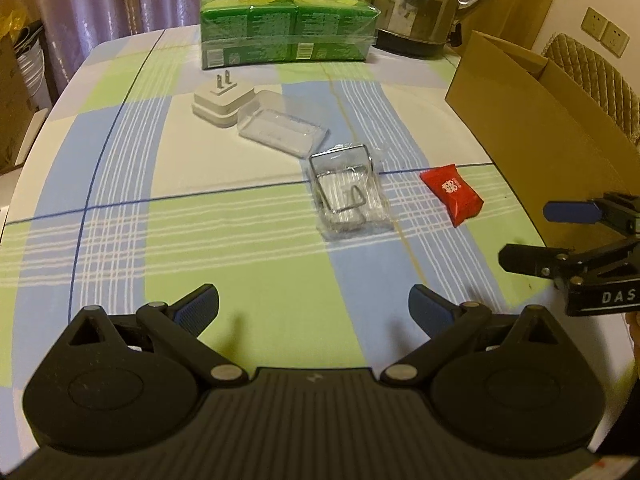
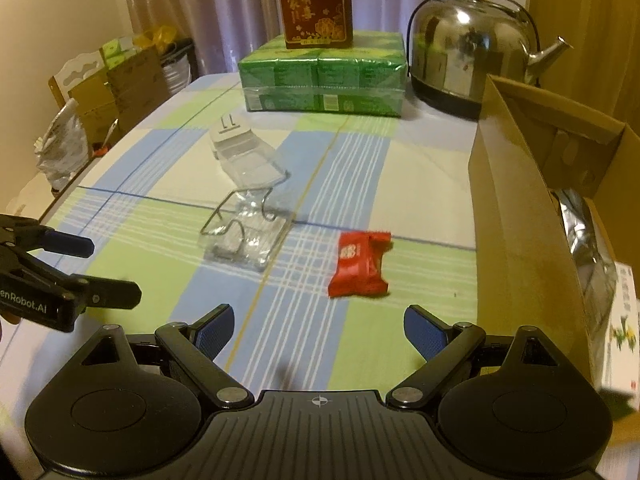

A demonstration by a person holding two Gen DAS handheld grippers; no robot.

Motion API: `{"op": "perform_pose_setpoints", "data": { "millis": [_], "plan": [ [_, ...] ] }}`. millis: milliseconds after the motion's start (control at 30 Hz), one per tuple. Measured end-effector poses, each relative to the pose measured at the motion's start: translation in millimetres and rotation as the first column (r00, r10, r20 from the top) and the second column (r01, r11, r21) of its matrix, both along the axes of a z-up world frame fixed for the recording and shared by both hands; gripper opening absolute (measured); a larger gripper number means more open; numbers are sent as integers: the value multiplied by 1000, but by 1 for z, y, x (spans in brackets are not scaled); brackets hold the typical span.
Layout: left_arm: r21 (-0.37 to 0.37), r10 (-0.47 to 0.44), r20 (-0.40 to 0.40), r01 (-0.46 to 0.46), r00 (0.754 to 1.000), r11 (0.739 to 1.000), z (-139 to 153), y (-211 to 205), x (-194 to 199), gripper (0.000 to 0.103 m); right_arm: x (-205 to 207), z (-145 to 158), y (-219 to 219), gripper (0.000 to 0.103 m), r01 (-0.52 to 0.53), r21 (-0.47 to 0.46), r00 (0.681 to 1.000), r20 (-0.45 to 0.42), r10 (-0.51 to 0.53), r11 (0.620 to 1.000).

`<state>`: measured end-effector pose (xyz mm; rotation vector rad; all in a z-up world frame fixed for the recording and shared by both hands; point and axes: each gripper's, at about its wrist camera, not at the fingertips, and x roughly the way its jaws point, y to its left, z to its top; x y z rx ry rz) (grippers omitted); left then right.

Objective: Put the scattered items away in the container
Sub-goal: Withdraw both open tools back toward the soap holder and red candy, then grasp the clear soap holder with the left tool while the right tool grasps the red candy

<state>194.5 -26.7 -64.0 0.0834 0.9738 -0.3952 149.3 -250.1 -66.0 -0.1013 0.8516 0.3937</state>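
The left claw (image 1: pixel 314 308) hangs low over the counter (image 1: pixel 120 160) with its blue-padded fingers spread wide and nothing between them; the right claw (image 2: pixel 319 330) is likewise spread wide and empty, hovering just short of a red candy packet (image 2: pixel 359 264). Each claw shows in the other's view, off to the side, with its fingers apart. Beyond the red candy packet, toward the middle of the checked cloth, lies a clear plastic bag with a bent wire piece (image 1: pixel 347 192) on it (what the wire thing is, I cannot tell). Farther on sit a clear plastic tray (image 1: pixel 280 128) and, touching its far corner, a white plug adapter (image 1: pixel 222 102) with its prongs pointing up. On the right edge of the counter stands the open cardboard box (image 2: pixel 516 208), near the red packet, with a silvery foil bag (image 2: pixel 584 236) and a white carton (image 2: pixel 620 332) inside. At the far end are a green wrapped pack (image 1: pixel 288 32) with a dark red box (image 2: pixel 316 8) on top, and a steel kettle (image 2: pixel 468 52) beside it.
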Motion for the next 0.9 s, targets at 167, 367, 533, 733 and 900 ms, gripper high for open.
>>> {"op": "perform_pose_setpoints", "data": {
  "millis": [167, 367, 533, 733, 900],
  "plan": [
    [71, -49, 44, 46, 998, 996, -3, -14, 10, 98, 16, -13, 4, 89, 1, -27, 1000, 19, 0, 1000],
    [33, -61, 32, 60, 998, 998, -14, -23, 34, 88, 36, -27, 1, 80, 31, -25, 999, 24, -31, 999],
    [-44, -47, 23, 48, 999, 998, -22, -34, 52, 75, 49, -36, -2, 74, 36, -27, 999, 12, -36, 999],
    [-46, -19, 12, 19, 1000, 999, -34, -45, 69, 61, 55, -46, -3, 72, 27, -29, 1000, 2, -27, 999],
    [-69, -15, 0, 15, 1000, 997, -40, -46, 76, 51, 61, -51, -4, 70, 38, -14, 999, -2, -38, 999]
  ]
}}
